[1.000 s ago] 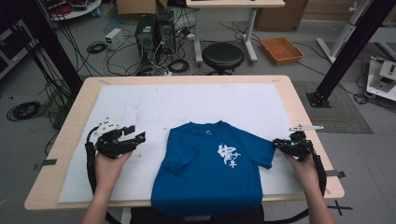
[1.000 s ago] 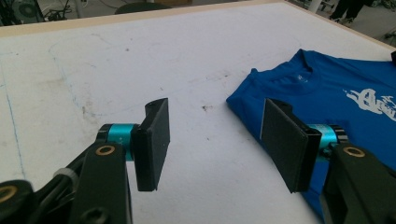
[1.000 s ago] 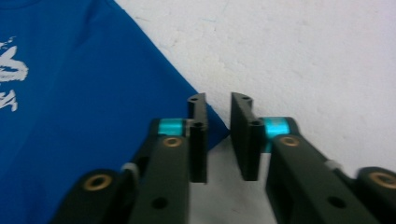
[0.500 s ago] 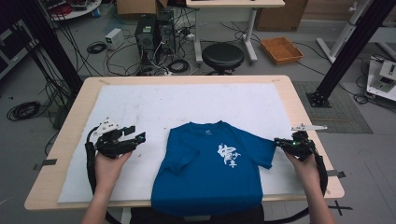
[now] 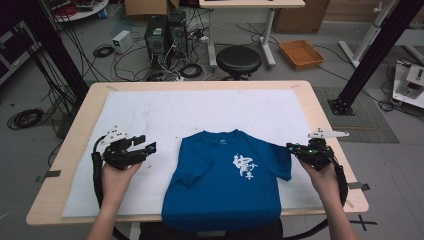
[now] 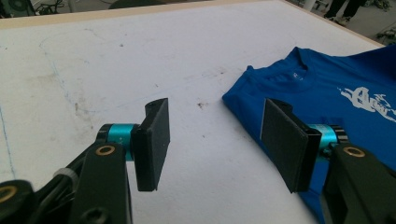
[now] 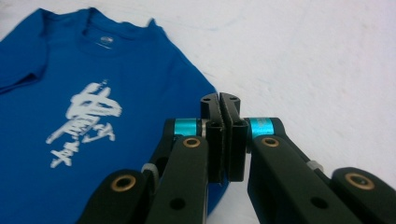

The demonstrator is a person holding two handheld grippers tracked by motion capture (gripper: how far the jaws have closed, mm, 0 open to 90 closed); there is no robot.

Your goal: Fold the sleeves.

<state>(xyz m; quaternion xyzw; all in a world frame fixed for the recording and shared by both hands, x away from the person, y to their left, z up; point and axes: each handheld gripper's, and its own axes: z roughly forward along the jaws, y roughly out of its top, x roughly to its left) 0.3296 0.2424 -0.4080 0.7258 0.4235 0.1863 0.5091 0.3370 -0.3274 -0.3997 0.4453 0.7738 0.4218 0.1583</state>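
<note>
Between the left gripper's (image 6: 215, 135) 2 jaws there is a wide gap with nothing in it; the flat black pads face each other across bare white mat (image 5: 225, 110). In the left gripper view the shirt (image 6: 327, 93) lies just beyond and beside the right-hand jaw, which overlaps the sleeve edge in the picture. Its collar is farther out on that side. I cannot tell whether the pad touches the cloth. Behind the jaws, the left hand (image 5: 116, 175) holds the tool's body, and a black cable loops back along the forearm. In the high view this gripper sits near the shirt's sleeve, apart from it, over the mat.

The right gripper's (image 7: 220, 100) 2 jaws are pressed together, pad against pad, with only a thin seam between them. In the right gripper view the blue cloth runs under and to the left of the jaws, and bare mat lies to their right. Whether a fold of the sleeve is pinched in that seam I cannot tell. The white print (image 7: 84, 121) is farther out to the left, the collar beyond it. In the high view the tips sit at the sleeve's outer edge, with the right hand (image 5: 322, 177) behind them near the table's (image 5: 320, 115) edge.

The shirt lies flat, front up, between the 2 grippers, its hem over the near edge of the table.
</note>
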